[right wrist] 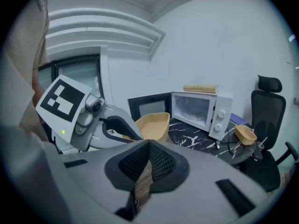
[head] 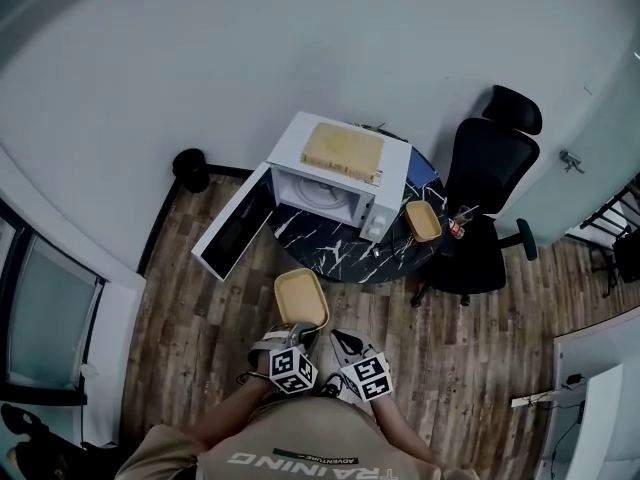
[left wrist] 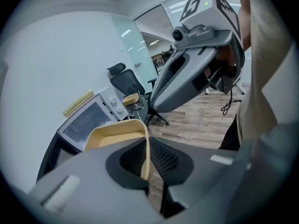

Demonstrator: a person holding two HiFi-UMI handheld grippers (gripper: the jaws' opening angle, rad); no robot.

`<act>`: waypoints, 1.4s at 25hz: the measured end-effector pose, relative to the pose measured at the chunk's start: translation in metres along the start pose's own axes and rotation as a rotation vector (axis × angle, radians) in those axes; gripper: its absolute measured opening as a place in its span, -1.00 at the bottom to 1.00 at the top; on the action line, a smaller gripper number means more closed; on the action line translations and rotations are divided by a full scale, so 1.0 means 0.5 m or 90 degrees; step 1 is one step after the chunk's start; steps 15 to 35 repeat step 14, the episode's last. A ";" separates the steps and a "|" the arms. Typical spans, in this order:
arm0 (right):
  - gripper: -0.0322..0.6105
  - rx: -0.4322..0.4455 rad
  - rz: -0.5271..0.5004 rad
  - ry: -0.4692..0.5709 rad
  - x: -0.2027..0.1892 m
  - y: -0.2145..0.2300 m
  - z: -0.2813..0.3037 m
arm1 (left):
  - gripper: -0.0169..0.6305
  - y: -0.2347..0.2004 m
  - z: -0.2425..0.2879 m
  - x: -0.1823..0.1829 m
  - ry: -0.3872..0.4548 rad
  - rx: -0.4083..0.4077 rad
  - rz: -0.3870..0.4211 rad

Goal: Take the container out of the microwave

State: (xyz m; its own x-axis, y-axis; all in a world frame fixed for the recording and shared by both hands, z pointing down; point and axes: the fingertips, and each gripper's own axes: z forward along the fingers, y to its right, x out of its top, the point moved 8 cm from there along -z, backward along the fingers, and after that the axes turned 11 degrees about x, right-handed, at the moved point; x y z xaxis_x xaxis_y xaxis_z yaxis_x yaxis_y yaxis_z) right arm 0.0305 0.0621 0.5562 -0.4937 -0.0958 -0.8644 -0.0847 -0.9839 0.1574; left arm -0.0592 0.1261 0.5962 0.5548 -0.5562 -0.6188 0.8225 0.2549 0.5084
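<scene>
Nearest the person's chest, the left claw (head: 293, 336) clamps the rim of the shallow tan plastic container (head: 301, 298), which is outside the oven, just short of the black marbled surface (head: 318, 246). Beside it, the right claw (head: 343, 345) is closed on nothing. Farther off, the white microwave (head: 340, 178) stands with its door (head: 232, 224) open.

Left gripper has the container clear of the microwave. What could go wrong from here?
1. The left gripper pinches only one wall of the container, so it may tilt or slip out.
2. The microwave door stands open toward the person; a careless swing could clip it.
</scene>
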 end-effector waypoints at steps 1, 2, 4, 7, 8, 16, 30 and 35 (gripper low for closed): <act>-0.88 0.000 0.004 -0.002 -0.005 0.001 -0.003 | -0.87 0.002 0.001 0.001 0.000 0.001 -0.002; -0.88 0.000 0.009 -0.004 -0.007 0.001 -0.004 | -0.86 0.003 0.004 0.000 -0.001 0.002 -0.003; -0.88 0.000 0.016 -0.011 -0.011 -0.001 -0.006 | -0.86 0.008 0.006 -0.005 -0.004 0.001 -0.007; -0.88 0.003 0.018 -0.019 -0.028 -0.007 -0.005 | -0.87 0.022 0.005 -0.012 -0.009 -0.006 -0.012; -0.88 0.006 0.015 -0.023 -0.030 -0.009 -0.003 | -0.86 0.025 0.006 -0.014 -0.009 -0.009 -0.011; -0.88 0.017 -0.001 -0.058 -0.049 -0.034 0.004 | -0.86 0.048 0.003 -0.026 -0.016 -0.030 -0.007; -0.88 0.017 -0.001 -0.058 -0.049 -0.034 0.004 | -0.86 0.048 0.003 -0.026 -0.016 -0.030 -0.007; -0.88 0.017 -0.001 -0.058 -0.049 -0.034 0.004 | -0.86 0.048 0.003 -0.026 -0.016 -0.030 -0.007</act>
